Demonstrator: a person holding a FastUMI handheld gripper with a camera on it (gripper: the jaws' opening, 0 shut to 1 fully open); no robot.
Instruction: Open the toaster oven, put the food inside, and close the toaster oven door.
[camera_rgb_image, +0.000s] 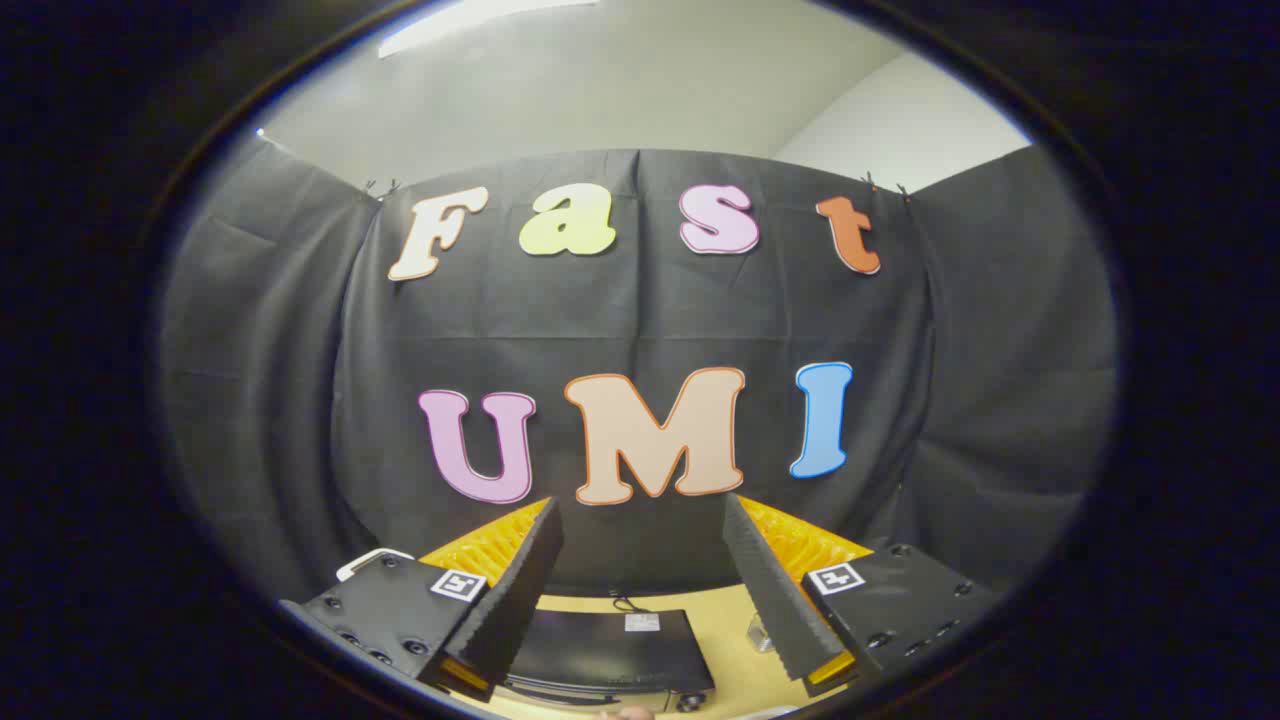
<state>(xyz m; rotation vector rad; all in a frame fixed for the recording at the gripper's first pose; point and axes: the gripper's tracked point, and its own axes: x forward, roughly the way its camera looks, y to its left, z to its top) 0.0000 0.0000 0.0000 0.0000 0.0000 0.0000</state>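
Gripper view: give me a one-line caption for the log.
Open gripper held high, empty, facing the booth wall, above the black toaster oven on the yellow table.

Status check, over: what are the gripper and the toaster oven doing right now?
Gripper open, holding nothing, raised toward the booth wall. Toaster oven low between the fingers, on the table; door state unclear. Nothing between the fingers.

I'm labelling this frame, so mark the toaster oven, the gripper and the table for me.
toaster oven (610, 650), gripper view, on its dark top panel.
gripper (640, 530), gripper view, midway between its open fingertips.
table (735, 665), gripper view, on bare surface beside the oven.
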